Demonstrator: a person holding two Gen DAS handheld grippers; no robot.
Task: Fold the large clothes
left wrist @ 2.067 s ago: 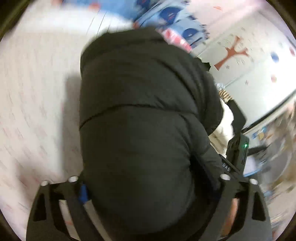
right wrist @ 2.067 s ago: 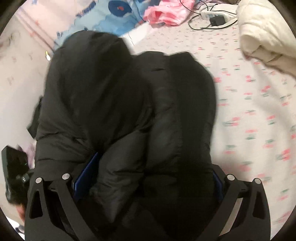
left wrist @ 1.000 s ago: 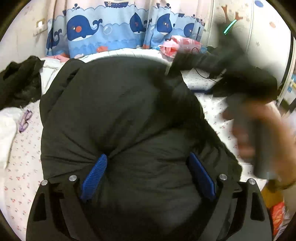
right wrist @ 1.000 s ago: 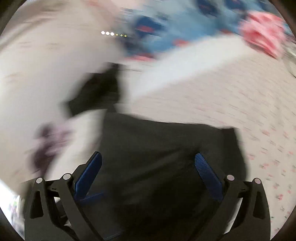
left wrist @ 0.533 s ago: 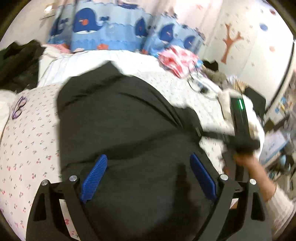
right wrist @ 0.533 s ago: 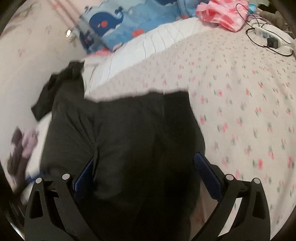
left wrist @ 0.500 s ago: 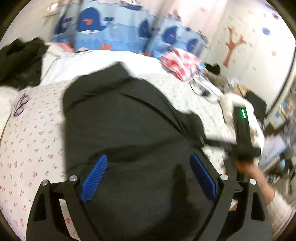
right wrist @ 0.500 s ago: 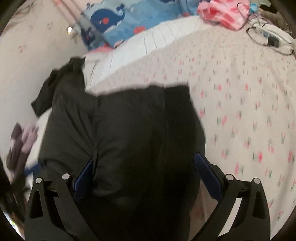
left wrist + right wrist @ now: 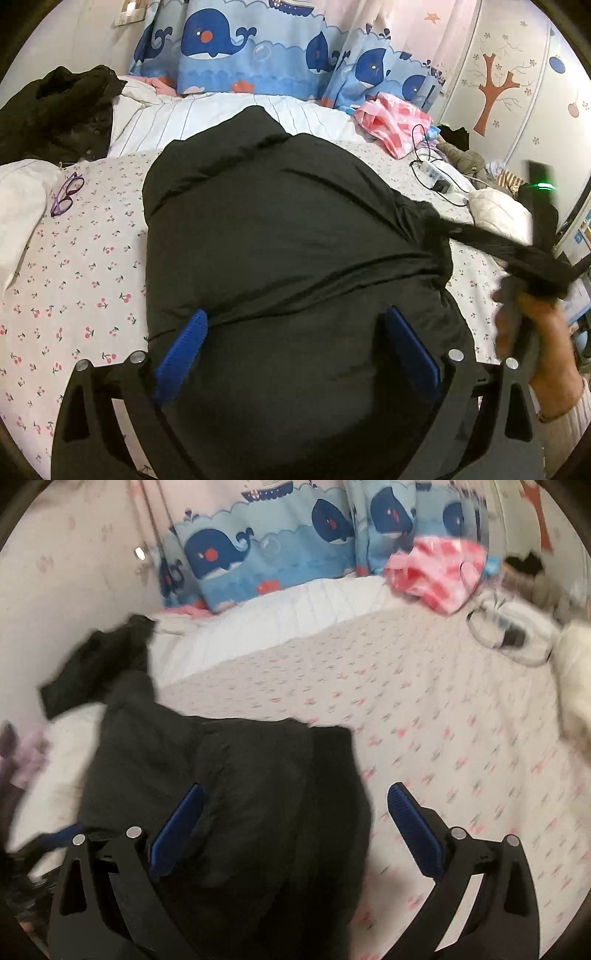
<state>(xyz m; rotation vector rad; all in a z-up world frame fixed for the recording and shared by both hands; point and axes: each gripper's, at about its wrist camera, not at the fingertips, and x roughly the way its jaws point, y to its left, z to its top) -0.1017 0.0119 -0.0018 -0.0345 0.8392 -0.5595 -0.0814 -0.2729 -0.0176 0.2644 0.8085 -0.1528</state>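
A black puffy jacket [image 9: 280, 229] lies spread on the cherry-print bed sheet [image 9: 74, 280]. My left gripper [image 9: 295, 314] hangs over its near end. The jaws are opening wide, the jacket bulges up between the blue pads [image 9: 181, 350], and I see no pinch. In the right wrist view, blurred, the jacket [image 9: 229, 775] lies low and left. My right gripper [image 9: 295, 788] is open: the left pad is over the cloth, the right pad over bare sheet [image 9: 461, 720]. In the left wrist view a hand [image 9: 532, 332] holds that gripper at the right, and a dark strip reaches it from the jacket.
Purple glasses [image 9: 66, 194], a dark clothes heap [image 9: 55, 110] and a white garment [image 9: 18, 206] lie at the left. A pink cloth [image 9: 391, 122], a power strip with cable [image 9: 437, 177] and a cream garment [image 9: 495, 206] lie at the right. Whale-print curtain [image 9: 258, 48] behind.
The bunched, lifted jacket has come down and spread flat on the bed. The right gripper has swung off to the jacket's right, so its right pad now shows bare sheet.
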